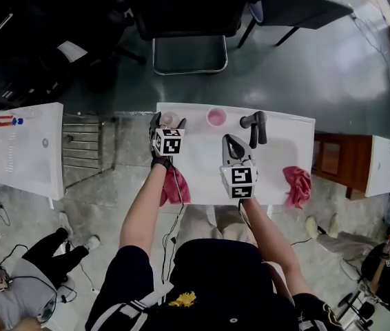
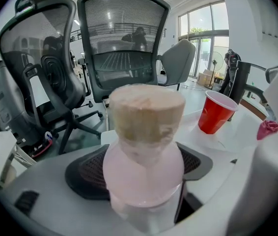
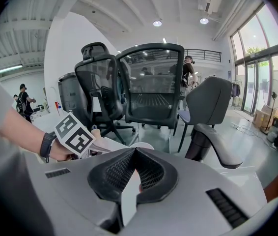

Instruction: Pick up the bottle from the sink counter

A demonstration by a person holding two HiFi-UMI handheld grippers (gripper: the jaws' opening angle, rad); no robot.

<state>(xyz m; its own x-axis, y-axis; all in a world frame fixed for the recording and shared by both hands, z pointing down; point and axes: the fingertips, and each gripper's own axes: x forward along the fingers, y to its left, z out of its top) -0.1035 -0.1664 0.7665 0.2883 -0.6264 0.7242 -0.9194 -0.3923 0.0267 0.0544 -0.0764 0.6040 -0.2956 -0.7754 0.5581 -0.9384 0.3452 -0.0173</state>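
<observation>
White sink counter (image 1: 202, 158), left hand-held gripper (image 1: 168, 123) clamping pink bottle (image 2: 144, 151)

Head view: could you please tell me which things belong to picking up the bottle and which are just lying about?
Part of the job: bottle, left gripper closed on it, sink counter.
Lying about: red cup, faucet, pink cloth at the right, pink cloth by the left arm.

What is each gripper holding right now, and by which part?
The left gripper has its fingers shut on the bottle, on its pink body just below the tan cap. The right gripper is shut, holding nothing.
</observation>
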